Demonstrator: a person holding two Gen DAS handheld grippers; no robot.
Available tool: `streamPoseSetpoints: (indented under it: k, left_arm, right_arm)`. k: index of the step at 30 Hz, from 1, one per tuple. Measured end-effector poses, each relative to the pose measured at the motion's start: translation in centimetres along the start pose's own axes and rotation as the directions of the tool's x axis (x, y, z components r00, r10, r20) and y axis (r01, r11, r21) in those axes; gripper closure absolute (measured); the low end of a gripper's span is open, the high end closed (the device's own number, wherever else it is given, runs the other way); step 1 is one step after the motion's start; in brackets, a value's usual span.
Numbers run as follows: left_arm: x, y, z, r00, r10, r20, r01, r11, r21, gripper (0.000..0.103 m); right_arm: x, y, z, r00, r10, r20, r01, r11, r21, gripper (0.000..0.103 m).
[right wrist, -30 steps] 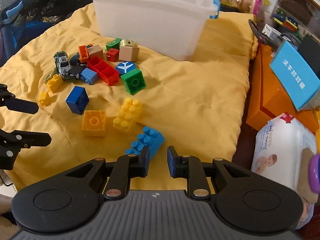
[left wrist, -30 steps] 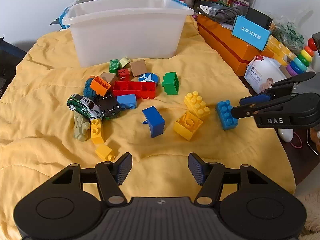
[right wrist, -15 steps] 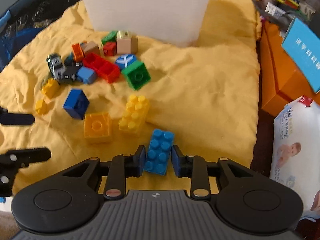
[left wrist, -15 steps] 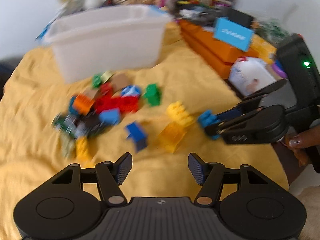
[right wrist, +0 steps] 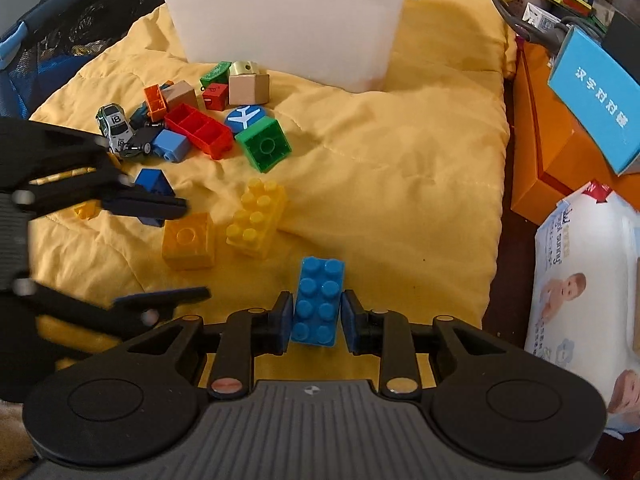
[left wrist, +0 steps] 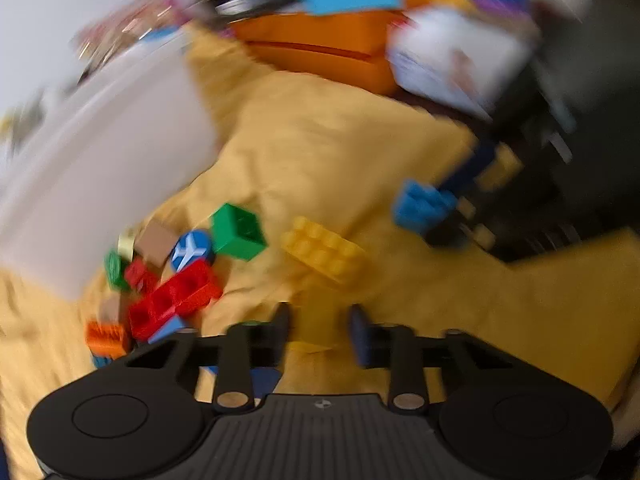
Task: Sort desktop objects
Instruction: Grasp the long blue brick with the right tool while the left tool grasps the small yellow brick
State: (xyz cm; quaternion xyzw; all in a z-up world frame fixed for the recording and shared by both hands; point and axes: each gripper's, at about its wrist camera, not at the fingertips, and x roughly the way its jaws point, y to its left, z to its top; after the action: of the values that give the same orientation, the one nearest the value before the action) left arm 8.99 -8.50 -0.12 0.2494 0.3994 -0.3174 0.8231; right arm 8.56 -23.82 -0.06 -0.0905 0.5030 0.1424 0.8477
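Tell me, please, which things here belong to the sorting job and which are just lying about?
Job: blue brick in the right gripper, yellow brick, orange brick, green brick, red brick, toy car, white bin.

Lying about: wipes pack, orange box, blue card.

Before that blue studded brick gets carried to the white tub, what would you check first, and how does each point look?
1. Light-blue studded plastic brick sits between the right gripper pads: ok.
2. Grip firm enough to lift: cannot tell.
3. White plastic tub open on top: ok.
4. Path over the yellow quilt to the tub unobstructed: ok.
5. Left gripper away from the brick: ok.
6. Left camera sharp: not ok, blurred.
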Motion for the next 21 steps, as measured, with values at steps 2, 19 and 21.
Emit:
streamPoseSetpoints:
  k: [2,19,21]
  left_arm:
    - [-1.0,2.8,0.0,0.991,-0.132,0.007,0.13,0.968,-0.212,0.074]
    - [-6.6,4.0,-7.1,0.999,-0.036,-0.009,0.027,0.865,-0.502,0.043]
    - [-6.6,3.2,-6.4,1.0,-0.016,0.01,0.019,0.897,-0.441,0.042]
  right_arm:
    - [-0.1,-0.1,-0.2,1.0,0.001,0.001,-0.001,1.0,0.004,0.074]
    - [-0.3,2.5,0.3,0.996,0.092,0.017,-0.09,0.992,-0.091,0.074]
    - [-0.3,3.0,0.2,0.994,0.105,0.009,-0.104,0.989,-0.108,0.074]
